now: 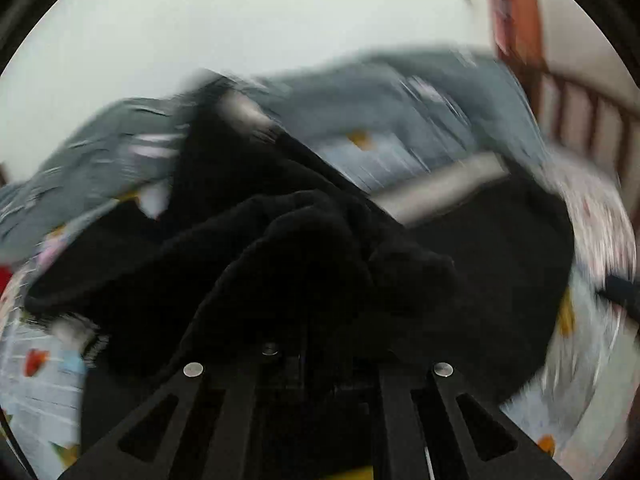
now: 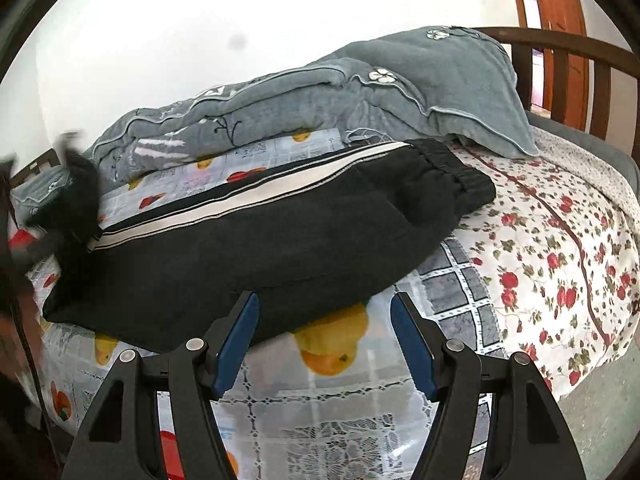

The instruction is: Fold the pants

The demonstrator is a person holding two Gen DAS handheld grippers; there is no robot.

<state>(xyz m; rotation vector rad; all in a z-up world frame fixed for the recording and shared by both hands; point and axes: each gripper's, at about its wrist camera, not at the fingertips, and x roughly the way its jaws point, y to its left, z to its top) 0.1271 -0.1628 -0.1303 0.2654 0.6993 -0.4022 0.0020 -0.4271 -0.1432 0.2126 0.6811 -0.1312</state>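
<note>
Black pants [image 2: 280, 240] with a white side stripe [image 2: 248, 196] lie across the bed, with the elastic waistband [image 2: 452, 168] to the right. In the blurred left wrist view, a bunch of the black pants [image 1: 480, 248] covers my left gripper [image 1: 316, 280]. It is shut on that cloth and its fingertips are hidden. The right wrist view shows that gripper as a dark blur with lifted cloth [image 2: 76, 196] at the far left. My right gripper [image 2: 324, 308] hovers open just before the pants' near edge. Nothing is between its blue pads [image 2: 236, 344].
A folded grey quilt [image 2: 280, 104] and a grey pillow [image 2: 472, 92] lie behind the pants. The bed has a fruit-print sheet [image 2: 332, 400] and a floral sheet [image 2: 540, 240]. A wooden bed rail [image 2: 560, 48] and a door [image 2: 556, 0] are at the right, with floor [image 2: 608, 400] below.
</note>
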